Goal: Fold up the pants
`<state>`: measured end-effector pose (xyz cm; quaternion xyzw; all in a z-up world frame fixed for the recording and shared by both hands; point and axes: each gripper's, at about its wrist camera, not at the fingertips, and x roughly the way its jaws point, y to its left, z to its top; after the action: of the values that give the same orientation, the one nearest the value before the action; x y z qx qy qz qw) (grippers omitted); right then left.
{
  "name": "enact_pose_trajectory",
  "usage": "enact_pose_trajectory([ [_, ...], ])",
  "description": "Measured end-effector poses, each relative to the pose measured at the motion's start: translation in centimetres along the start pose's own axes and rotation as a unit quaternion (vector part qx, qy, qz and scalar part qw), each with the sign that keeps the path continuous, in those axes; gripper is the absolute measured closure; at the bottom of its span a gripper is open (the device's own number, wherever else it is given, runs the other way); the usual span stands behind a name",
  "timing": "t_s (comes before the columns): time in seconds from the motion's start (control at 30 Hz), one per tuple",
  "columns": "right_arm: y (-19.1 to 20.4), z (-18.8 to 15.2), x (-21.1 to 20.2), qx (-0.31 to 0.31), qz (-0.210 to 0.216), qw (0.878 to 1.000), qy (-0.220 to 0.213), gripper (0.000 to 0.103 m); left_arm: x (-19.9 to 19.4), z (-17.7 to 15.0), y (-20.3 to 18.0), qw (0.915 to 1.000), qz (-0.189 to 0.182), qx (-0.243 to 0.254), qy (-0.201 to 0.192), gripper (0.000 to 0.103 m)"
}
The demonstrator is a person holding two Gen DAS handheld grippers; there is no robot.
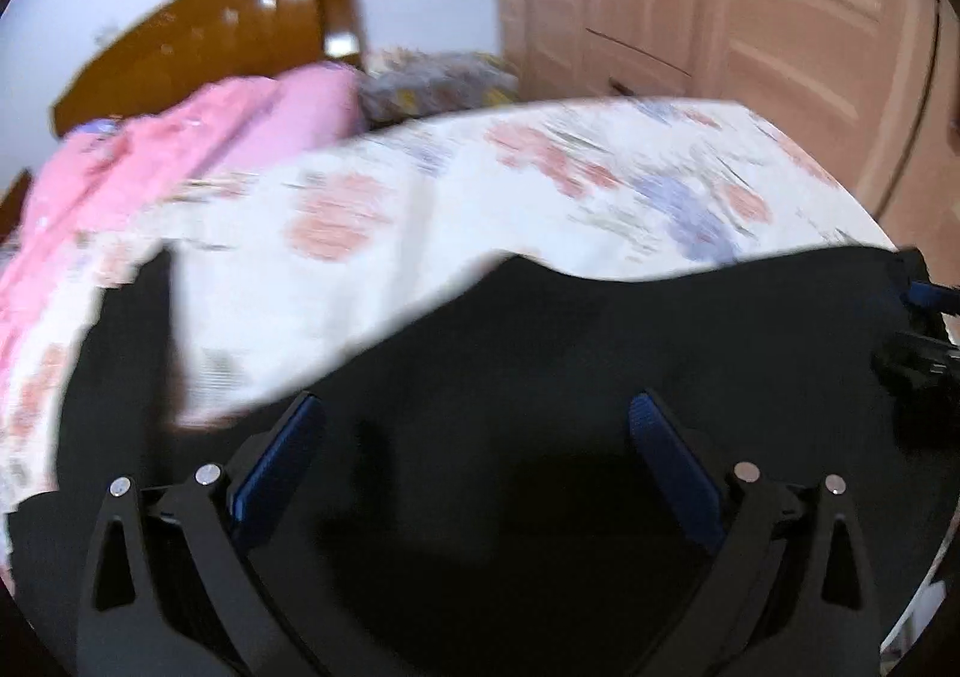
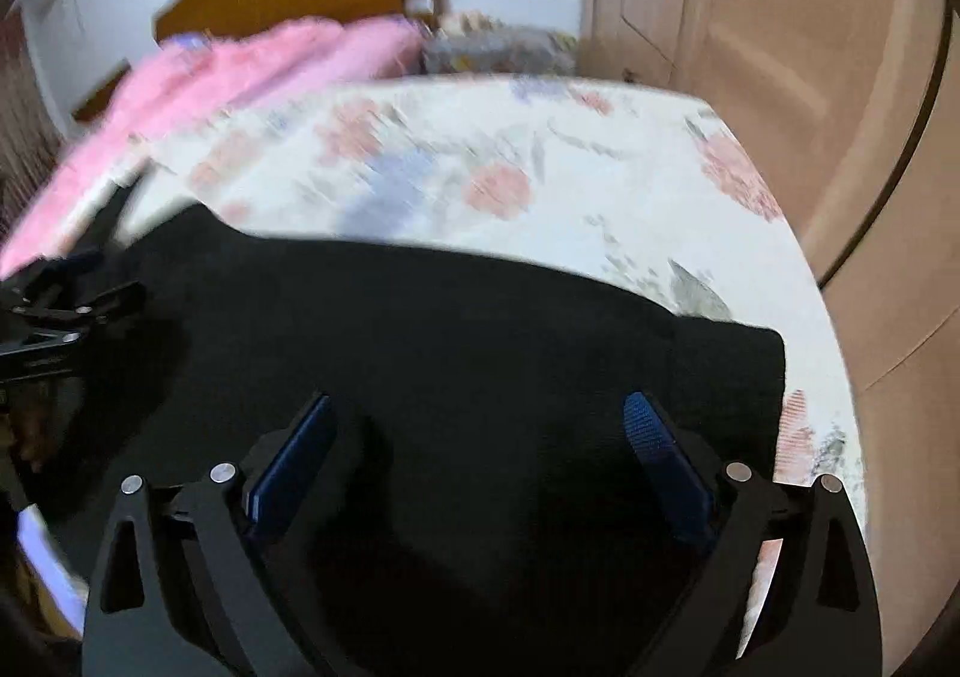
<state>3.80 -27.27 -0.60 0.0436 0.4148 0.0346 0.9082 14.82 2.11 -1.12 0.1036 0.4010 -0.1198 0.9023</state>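
Black pants lie on a bed with a floral sheet, near its front edge. They also fill the lower part of the right wrist view. My left gripper is open, its blue-padded fingers spread just above the black cloth. My right gripper is open too, over the pants. The right gripper shows at the right edge of the left wrist view, and the left gripper at the left edge of the right wrist view. Both views are blurred by motion.
A pink blanket is bunched at the bed's far left. A wooden headboard stands behind it. A patterned pillow lies at the head. Beige wardrobe doors stand to the right of the bed.
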Motion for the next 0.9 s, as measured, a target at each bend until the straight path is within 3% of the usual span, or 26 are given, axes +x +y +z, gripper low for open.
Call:
enact_pose_trajectory([
  [0.17,5.1,0.6,-0.2,-0.028,0.056,0.998,-0.021,0.009,0.9,-0.1,10.2,0.9946,0.047,-0.083,0.042,0.003],
  [0.33,12.8,1.9,2.0,-0.073,0.133,0.988,-0.003,0.009,2.6,0.1,15.5,0.9903,0.027,-0.109,0.082,0.018],
  [0.4,15.7,2.2,3.1,-0.091,0.149,0.985,0.002,0.009,3.6,-0.2,15.6,0.9903,0.034,-0.091,0.100,0.031],
  [0.47,17.4,2.2,4.0,-0.100,0.155,0.983,0.011,0.009,4.1,-0.8,15.7,0.9893,0.053,-0.080,0.110,0.065],
  [0.5,18.2,2.1,4.4,-0.104,0.154,0.982,0.016,0.009,4.1,-1.2,15.8,0.9895,0.062,-0.076,0.105,0.073],
  [0.53,19.0,2.0,4.8,-0.108,0.155,0.982,0.018,0.009,3.6,-1.5,16.2,0.9903,0.067,-0.078,0.094,0.091],
  [0.57,19.3,1.8,5.0,-0.109,0.156,0.981,0.021,0.009,2.5,-1.9,17.0,0.9908,0.072,-0.090,0.072,0.094],
  [0.67,19.3,0.9,5.4,-0.111,0.149,0.982,0.027,0.009,-2.0,-3.3,19.3,0.9865,0.090,-0.137,0.007,0.096],
  [0.73,18.8,0.6,6.1,-0.101,0.145,0.983,0.037,0.009,-5.9,-5.5,21.0,0.9784,0.103,-0.176,-0.033,0.097],
  [0.9,17.2,0.5,7.2,-0.060,0.162,0.984,0.051,0.009,-12.0,-12.8,23.4,0.9572,0.121,-0.257,-0.055,0.097],
])
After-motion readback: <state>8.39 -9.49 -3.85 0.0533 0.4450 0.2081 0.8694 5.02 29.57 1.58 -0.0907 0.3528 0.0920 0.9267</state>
